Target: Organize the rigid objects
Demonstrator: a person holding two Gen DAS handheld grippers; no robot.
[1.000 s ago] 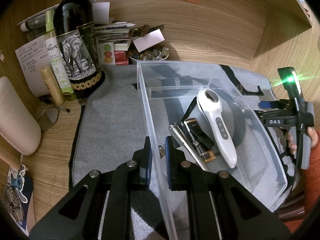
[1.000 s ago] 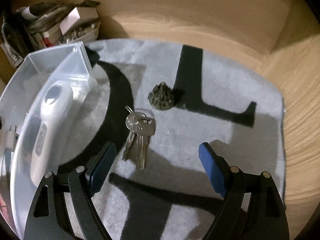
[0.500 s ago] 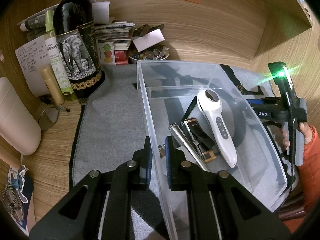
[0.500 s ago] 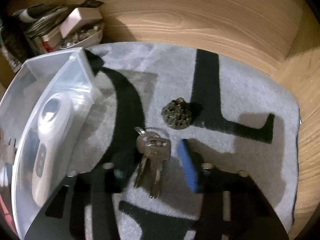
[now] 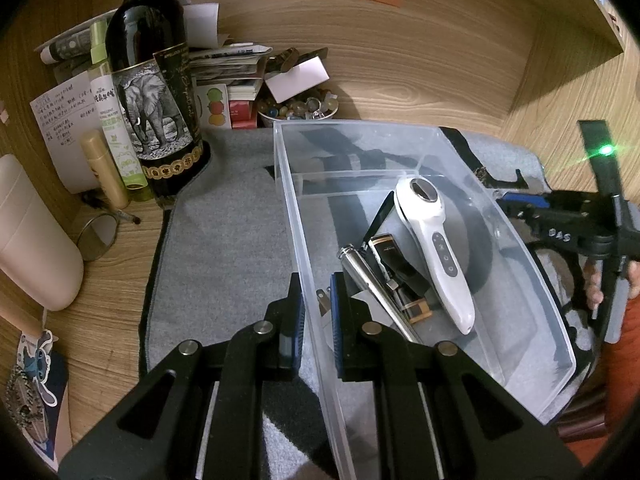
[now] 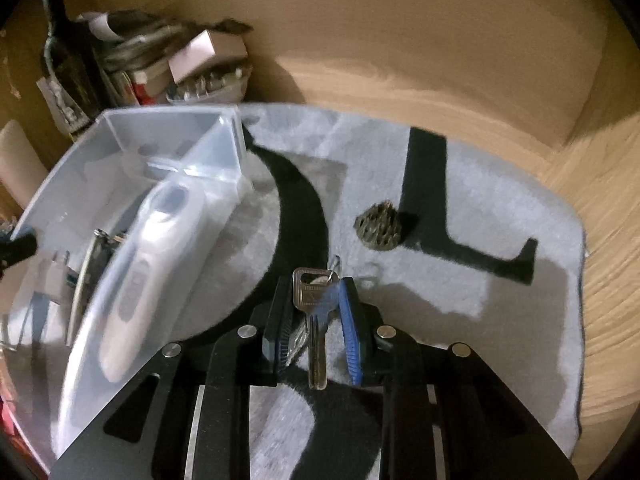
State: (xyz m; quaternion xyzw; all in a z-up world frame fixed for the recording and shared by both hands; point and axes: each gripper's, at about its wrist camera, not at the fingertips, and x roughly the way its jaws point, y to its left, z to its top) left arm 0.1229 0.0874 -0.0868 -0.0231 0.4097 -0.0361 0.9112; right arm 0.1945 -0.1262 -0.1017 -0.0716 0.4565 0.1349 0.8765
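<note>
Gripping: left gripper is clamped on the near wall of the clear bin; one pad outside, one inside.
Right gripper: jaws have just been closing and now pinch the keys, lifted off the grey mat, just right of the bin.
Left view only: white handheld device, metal cylinder and a dark case lying inside the bin; wine bottle left of the bin; the right gripper's body and a hand beyond the bin's right wall.
Right view only: a dark studded cone on the mat, right of the bin, just beyond the keys.
</note>
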